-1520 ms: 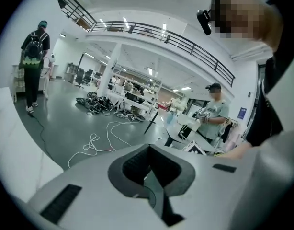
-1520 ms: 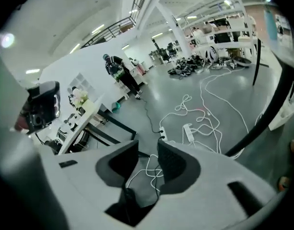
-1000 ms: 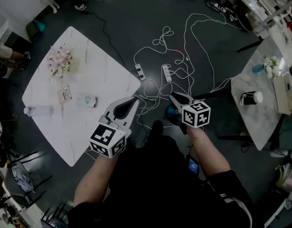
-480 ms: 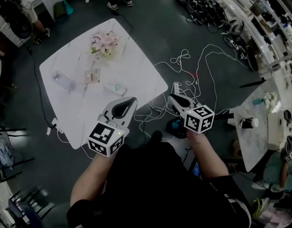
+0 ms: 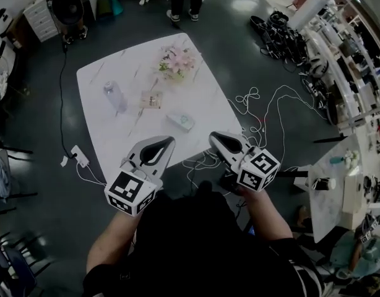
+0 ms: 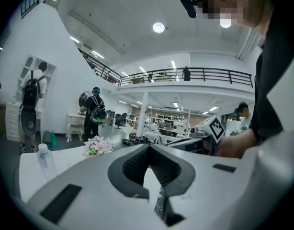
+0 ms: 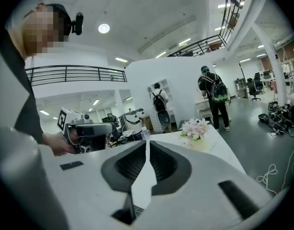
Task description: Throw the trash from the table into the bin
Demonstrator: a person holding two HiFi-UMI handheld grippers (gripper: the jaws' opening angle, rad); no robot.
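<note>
The left gripper is held out level over the near edge of the white marble table, its jaws together at the tips with nothing between them. The right gripper is beside it, well apart from it, over the table's near right corner; its jaws have just been closing and now stand all but together, also empty. The trash lies on the table ahead of both grippers, none of it touched. Nearest is a small pale packet with a teal mark, ahead of the gap between the two grippers. Farther ahead of the left gripper lies a flat square wrapper, and to the left of that a clear plastic bottle on its side. Farthest ahead, near the table's far edge, is a bunch of pink flowers. White cables sprawl over the dark floor to the right of the right gripper
</note>
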